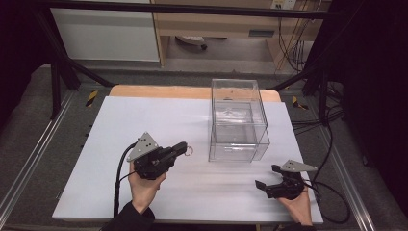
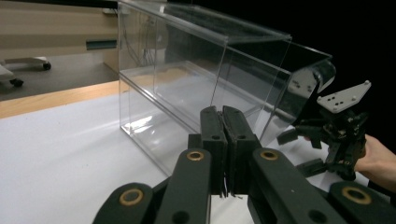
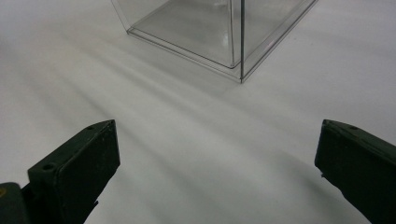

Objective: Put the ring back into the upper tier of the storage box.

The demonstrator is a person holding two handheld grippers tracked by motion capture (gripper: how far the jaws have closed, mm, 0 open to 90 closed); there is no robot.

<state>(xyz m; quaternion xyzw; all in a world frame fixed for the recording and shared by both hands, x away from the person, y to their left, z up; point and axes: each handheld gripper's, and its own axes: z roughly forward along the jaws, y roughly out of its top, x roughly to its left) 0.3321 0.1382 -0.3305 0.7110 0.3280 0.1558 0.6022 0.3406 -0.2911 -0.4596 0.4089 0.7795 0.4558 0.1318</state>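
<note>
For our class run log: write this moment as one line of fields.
left claw: shut on small ring | right claw: open, holding nothing | clear box: upright on table

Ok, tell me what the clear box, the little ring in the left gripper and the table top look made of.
Clear box: probably acrylic or similar hard plastic, glossy; you see straight through it, and its edges catch light.
Ring: too small to tell; thin with a pale, slightly coppery look, possibly metal. It sits at the tip of the shut left gripper.
Table top: matte white sheet over a wooden board, whose bare edge shows at the back.
</note>
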